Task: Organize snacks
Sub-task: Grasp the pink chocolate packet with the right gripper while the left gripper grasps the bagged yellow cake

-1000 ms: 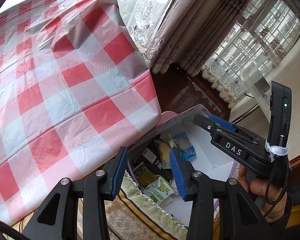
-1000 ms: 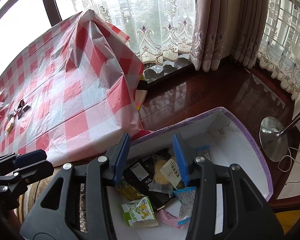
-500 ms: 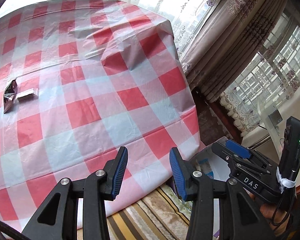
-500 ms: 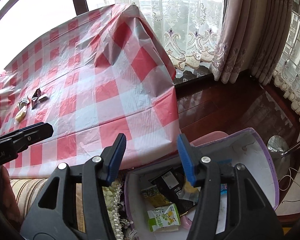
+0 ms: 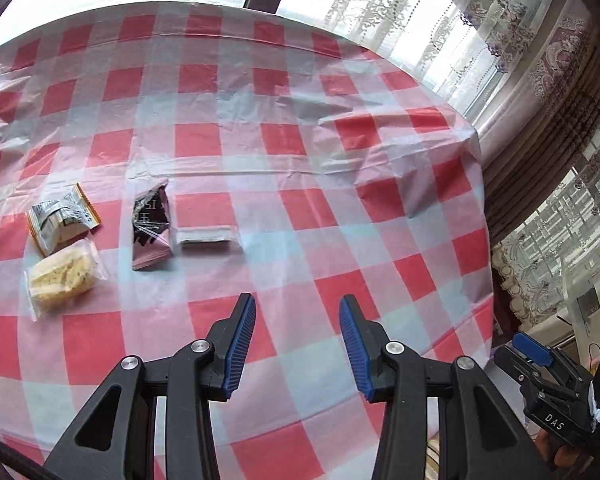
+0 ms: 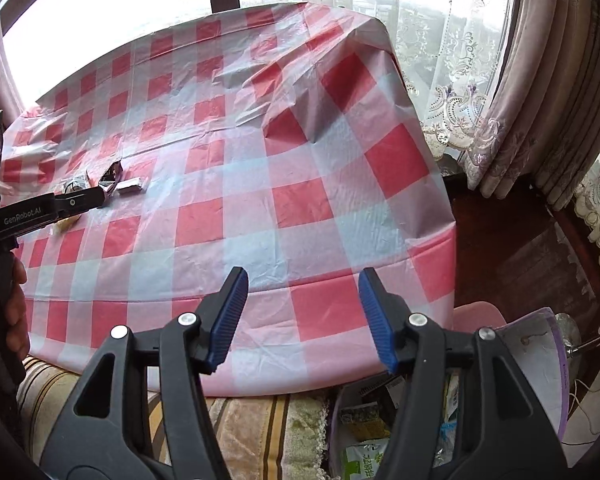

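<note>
Several snack packets lie on the red-and-white checked tablecloth [image 5: 340,208]: a pink-and-black packet [image 5: 151,227], a white packet [image 5: 207,235], a yellow biscuit packet [image 5: 62,278] and an orange-edged packet [image 5: 62,218]. My left gripper [image 5: 296,346] is open and empty, above the table, nearer than the packets. My right gripper [image 6: 300,316] is open and empty over the table's near edge. The white box [image 6: 556,364] holding several snacks [image 6: 360,458] sits low at the right. The packets show small in the right wrist view [image 6: 130,185].
A striped cushion [image 6: 252,428] lies under the table edge beside the box. Curtains [image 6: 540,100] and a window stand to the right. A lamp base [image 6: 570,332] stands on the dark wood floor [image 6: 512,248].
Both grippers have swung up and away from the box toward the tabletop. The snack packets on the table have come into the left wrist view. Both stay open.
</note>
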### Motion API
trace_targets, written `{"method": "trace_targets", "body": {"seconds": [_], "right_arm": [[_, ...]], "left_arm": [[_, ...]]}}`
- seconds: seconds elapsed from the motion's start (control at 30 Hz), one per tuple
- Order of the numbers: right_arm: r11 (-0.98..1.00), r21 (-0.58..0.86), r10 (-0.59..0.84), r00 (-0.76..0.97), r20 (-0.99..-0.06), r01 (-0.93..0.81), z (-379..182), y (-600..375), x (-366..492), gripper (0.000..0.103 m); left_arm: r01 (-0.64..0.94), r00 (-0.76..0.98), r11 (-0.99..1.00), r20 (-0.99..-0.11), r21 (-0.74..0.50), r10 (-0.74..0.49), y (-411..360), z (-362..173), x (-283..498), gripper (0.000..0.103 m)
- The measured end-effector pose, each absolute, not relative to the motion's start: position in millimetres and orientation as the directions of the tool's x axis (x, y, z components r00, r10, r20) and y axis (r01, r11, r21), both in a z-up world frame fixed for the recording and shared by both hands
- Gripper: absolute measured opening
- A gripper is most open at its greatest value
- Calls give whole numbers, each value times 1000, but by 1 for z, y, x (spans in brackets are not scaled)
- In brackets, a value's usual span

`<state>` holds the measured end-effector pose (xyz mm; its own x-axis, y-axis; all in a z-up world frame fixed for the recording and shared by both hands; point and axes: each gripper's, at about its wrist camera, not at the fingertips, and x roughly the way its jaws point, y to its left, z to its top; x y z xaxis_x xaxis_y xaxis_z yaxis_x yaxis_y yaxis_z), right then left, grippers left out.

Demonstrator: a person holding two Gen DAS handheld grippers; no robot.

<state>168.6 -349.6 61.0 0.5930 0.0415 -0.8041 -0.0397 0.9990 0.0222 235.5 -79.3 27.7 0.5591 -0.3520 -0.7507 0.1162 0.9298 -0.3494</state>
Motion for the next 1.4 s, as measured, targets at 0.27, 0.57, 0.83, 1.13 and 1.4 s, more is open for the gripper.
{"method": "trace_targets", "body": {"seconds": [0.27,0.57,0.83,1.13,1.4], "right_arm": [[993,12,79,585,-807,-116,60,-303,192,65],[981,16,125,569,-813,-193,53,-247,221,65],[971,15,152,573,-806,-237,47,-200,244,66],[958,-4,169,579,-798,-285,34,-146,272,66],[941,-31,181,576,-798,-338,19,-105,291,66]], "left_arm": [[50,574,957,-775,-287,-263,-7,5,269,53],[93,566,964,-783,-251,-258,30,-14,277,58],[117,578,967,-776,-226,-252,47,-16,265,64],[126,560,982,-808,-138,-185,57,-29,256,64],[186,577,982,-805,-35,-138,40,-33,250,53]]}}
